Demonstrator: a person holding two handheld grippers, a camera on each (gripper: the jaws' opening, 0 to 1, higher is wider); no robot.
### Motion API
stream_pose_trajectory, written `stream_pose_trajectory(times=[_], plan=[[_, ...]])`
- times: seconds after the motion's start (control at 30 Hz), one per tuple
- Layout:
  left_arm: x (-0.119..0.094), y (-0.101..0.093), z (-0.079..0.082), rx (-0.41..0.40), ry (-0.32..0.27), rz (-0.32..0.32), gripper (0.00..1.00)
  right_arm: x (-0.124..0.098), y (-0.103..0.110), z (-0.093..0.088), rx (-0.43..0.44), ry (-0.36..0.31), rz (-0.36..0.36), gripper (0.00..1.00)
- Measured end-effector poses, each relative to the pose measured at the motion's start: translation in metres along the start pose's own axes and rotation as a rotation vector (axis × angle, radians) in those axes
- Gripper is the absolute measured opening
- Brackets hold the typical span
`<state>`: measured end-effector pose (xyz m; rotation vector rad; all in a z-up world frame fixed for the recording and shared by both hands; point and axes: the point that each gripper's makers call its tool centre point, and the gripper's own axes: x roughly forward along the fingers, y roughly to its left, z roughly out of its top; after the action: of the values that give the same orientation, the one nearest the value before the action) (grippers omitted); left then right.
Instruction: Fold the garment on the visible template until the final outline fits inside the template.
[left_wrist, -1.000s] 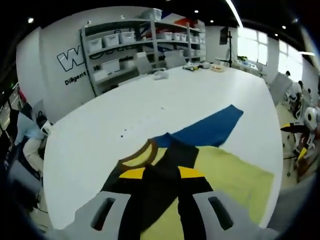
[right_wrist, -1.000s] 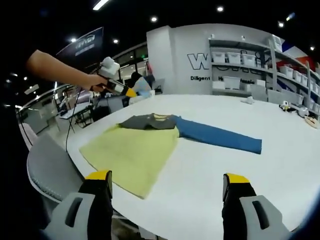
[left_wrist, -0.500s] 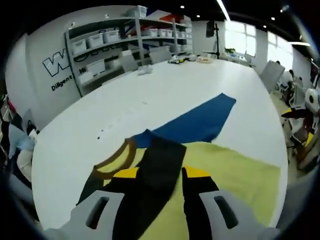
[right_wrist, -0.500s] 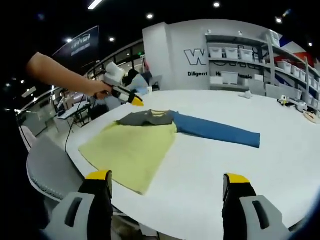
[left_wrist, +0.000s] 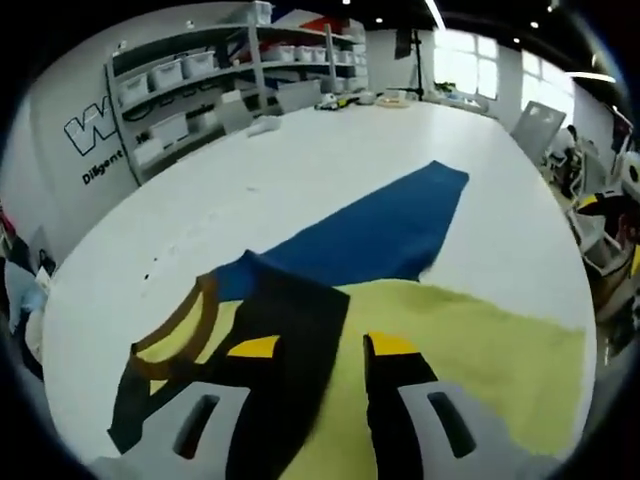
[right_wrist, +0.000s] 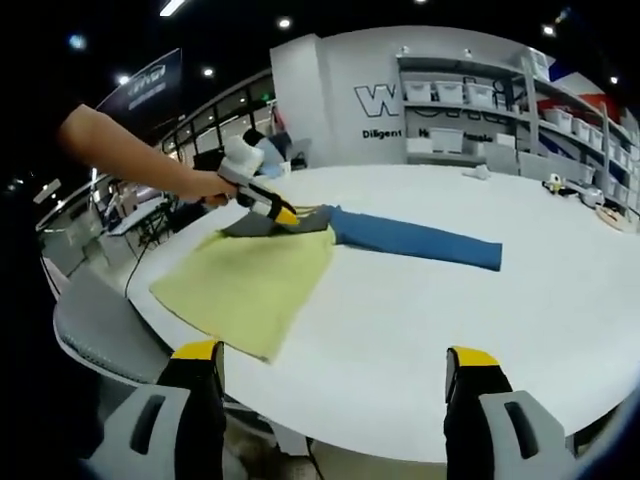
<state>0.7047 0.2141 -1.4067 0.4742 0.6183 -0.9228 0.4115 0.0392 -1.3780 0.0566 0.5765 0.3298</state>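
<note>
A garment lies flat on the white table (right_wrist: 450, 320): yellow body (right_wrist: 250, 285), blue sleeve (right_wrist: 420, 240) stretched out to the right, dark grey sleeve (right_wrist: 250, 226) folded near the collar. A person's hand holds my left gripper (right_wrist: 287, 217) low over that dark sleeve. In the left gripper view my left gripper (left_wrist: 322, 347) is open, its jaws partly apart on either side of the dark sleeve (left_wrist: 290, 320), beside the brown collar (left_wrist: 185, 320), the yellow body (left_wrist: 470, 340) and the blue sleeve (left_wrist: 380, 235). My right gripper (right_wrist: 335, 365) hangs wide open off the table's near edge, holding nothing.
Shelves with white bins (right_wrist: 470, 100) line the back wall. Small objects (left_wrist: 390, 97) sit at the table's far end. A grey chair (right_wrist: 90, 330) stands by the table's edge near the yellow body, another chair (left_wrist: 535, 125) at the far side.
My left gripper has come down and forward from above the table's edge to the dark sleeve. The garment has not moved. My right gripper stays open.
</note>
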Motion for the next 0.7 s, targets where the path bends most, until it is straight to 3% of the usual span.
stream_pose_trajectory(times=[0.3,0.37,0.5,0.53,0.7], plan=[[0.022,-0.001,0.004,0.028,0.008,-0.013,0.26,-0.004,-0.003,-0.006,0.019,0.006,-0.016,0.89],[0.028,-0.001,0.006,-0.012,-0.003,-0.015,0.23,-0.007,-0.004,-0.008,0.029,0.004,-0.020,0.89],[0.038,-0.006,-0.001,0.009,0.021,-0.020,0.22,-0.012,-0.011,-0.019,0.032,0.031,-0.031,0.89],[0.038,-0.006,-0.003,0.024,0.028,-0.022,0.20,-0.014,-0.013,-0.021,0.033,0.039,-0.037,0.89],[0.034,-0.005,0.002,-0.073,0.003,-0.024,0.04,-0.021,-0.020,-0.025,0.052,0.040,-0.060,0.88]])
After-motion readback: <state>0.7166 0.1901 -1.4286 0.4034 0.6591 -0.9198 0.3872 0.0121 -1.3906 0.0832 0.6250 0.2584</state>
